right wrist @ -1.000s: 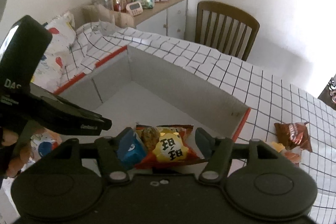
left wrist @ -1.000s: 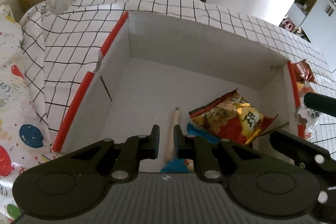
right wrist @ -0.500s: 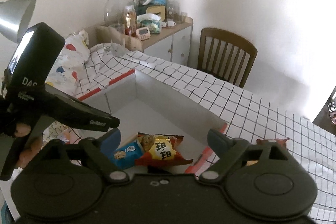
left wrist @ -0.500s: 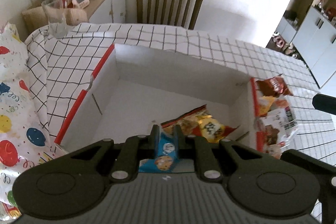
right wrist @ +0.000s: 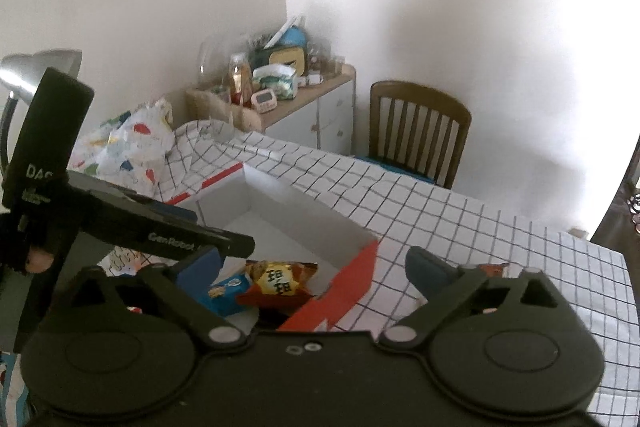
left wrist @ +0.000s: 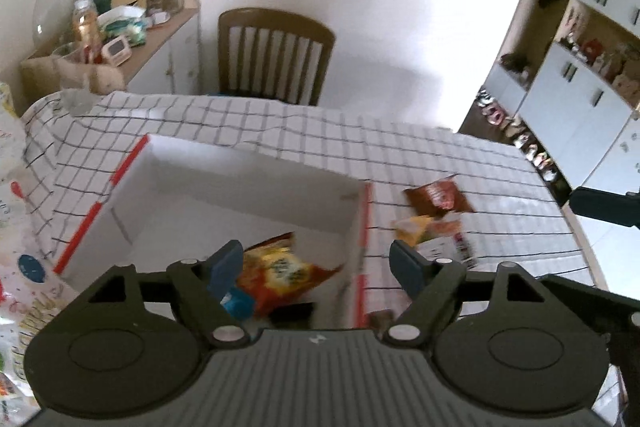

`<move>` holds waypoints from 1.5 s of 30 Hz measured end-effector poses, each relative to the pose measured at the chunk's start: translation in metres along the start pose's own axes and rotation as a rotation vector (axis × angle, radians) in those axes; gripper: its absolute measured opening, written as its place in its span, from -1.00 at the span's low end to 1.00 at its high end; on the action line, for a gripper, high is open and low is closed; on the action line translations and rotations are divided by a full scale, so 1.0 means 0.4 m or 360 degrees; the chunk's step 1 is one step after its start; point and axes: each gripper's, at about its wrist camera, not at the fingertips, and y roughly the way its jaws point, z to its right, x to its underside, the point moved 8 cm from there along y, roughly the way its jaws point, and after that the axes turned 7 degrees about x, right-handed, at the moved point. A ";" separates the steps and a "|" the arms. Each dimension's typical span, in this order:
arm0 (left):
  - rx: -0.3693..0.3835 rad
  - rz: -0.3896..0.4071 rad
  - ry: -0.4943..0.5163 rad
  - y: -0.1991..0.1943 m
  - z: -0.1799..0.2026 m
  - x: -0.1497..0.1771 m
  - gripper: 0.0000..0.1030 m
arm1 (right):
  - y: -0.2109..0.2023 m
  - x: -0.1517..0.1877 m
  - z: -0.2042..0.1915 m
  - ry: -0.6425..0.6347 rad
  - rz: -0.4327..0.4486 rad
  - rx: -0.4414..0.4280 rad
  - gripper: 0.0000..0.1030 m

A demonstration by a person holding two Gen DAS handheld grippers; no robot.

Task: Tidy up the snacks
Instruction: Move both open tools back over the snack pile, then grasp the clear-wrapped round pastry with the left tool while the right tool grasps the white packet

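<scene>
Both pairs of fingers read spread and empty to me: left gripper (left wrist: 318, 259), right gripper (right wrist: 314, 267). Between my left fingers, inside the white red-edged cardboard box (left wrist: 256, 187), lie an orange-yellow crisp packet (left wrist: 280, 273) and what looks like a small blue snack pack (left wrist: 238, 303); beyond the right finger, more wrappers (left wrist: 438, 217) sit on the checked tablecloth (left wrist: 280, 131).

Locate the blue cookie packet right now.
The blue cookie packet lies inside the white box, at its near end, touching the left side of the orange chip bag. Neither open gripper holds it.
</scene>
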 end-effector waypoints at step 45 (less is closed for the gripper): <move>-0.0181 -0.0158 -0.0160 0.278 0.307 0.313 0.99 | 0.132 0.312 0.517 0.0361 -0.0366 0.0120 0.62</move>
